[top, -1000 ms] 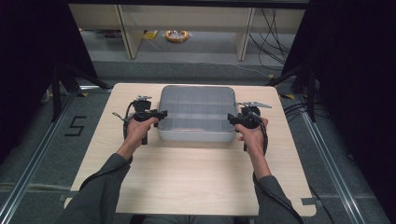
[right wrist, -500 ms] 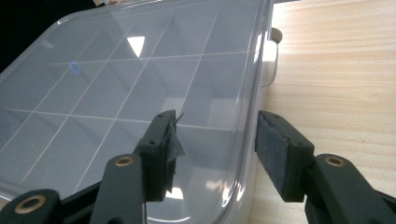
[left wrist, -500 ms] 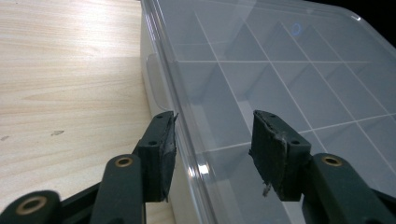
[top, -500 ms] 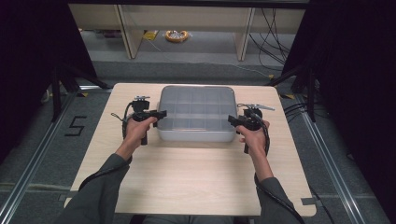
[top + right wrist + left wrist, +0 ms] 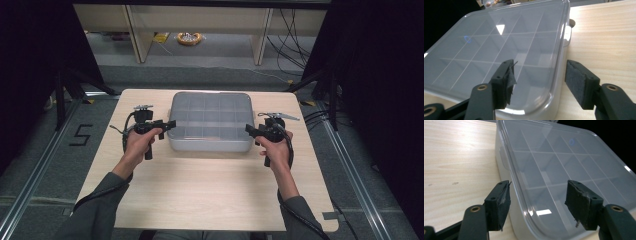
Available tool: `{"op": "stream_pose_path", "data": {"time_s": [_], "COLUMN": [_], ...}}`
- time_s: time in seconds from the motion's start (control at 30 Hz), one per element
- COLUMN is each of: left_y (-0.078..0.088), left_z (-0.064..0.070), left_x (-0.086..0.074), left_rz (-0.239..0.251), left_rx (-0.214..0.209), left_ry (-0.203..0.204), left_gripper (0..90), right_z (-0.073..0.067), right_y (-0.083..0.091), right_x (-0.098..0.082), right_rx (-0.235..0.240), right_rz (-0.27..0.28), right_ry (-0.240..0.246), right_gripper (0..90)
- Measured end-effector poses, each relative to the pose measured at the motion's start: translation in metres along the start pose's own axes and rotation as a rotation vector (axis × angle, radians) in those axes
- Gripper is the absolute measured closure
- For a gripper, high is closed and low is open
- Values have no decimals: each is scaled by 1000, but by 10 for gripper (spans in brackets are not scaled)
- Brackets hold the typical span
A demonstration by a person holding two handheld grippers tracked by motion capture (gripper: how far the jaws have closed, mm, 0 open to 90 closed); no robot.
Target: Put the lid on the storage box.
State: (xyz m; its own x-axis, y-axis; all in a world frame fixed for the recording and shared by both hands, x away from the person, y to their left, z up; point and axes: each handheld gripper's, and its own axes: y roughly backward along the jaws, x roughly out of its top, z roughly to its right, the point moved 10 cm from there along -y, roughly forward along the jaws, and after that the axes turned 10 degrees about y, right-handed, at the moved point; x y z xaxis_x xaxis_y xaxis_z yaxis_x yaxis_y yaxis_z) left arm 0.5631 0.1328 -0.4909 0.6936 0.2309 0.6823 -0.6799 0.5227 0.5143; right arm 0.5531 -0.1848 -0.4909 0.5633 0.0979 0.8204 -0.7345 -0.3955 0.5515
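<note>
Divided box, lid on, 2 grippers at its near corners: no grip made yet.

Item: 1 translucent grey box (image 5: 210,121) with inner dividers, sitting at the far middle of the counter (image 5: 210,195), its clear lid (image 5: 564,167) seated flat on all visible edges. Left gripper (image 5: 161,126) is at the box's near-left corner, jaws spread, the lid's edge running up between them and neither pad visibly touching it. Right gripper (image 5: 253,132) is at the near-right corner, jaws likewise spread across the rim (a small latch tab (image 5: 567,35) shows farther along that side). Compartments look empty through the lid, as far as can be told. Status, judged: approach done on both sides; closing on the lid or rim, and any lifting or opening, all remain.
</note>
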Motion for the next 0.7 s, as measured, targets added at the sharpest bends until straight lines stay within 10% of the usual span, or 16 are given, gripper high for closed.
{"op": "stream_pose_path", "data": {"time_s": [0.7], "left_y": [36], "left_z": [21], "left_x": [-38], "left_rz": [-10], "left_rx": [-82], "left_ry": [-100], "left_gripper": [257], "right_z": [-31], "right_y": [28], "right_x": [-20], "right_rx": [97], "right_rz": [32], "right_ry": [53], "right_gripper": [244]}}
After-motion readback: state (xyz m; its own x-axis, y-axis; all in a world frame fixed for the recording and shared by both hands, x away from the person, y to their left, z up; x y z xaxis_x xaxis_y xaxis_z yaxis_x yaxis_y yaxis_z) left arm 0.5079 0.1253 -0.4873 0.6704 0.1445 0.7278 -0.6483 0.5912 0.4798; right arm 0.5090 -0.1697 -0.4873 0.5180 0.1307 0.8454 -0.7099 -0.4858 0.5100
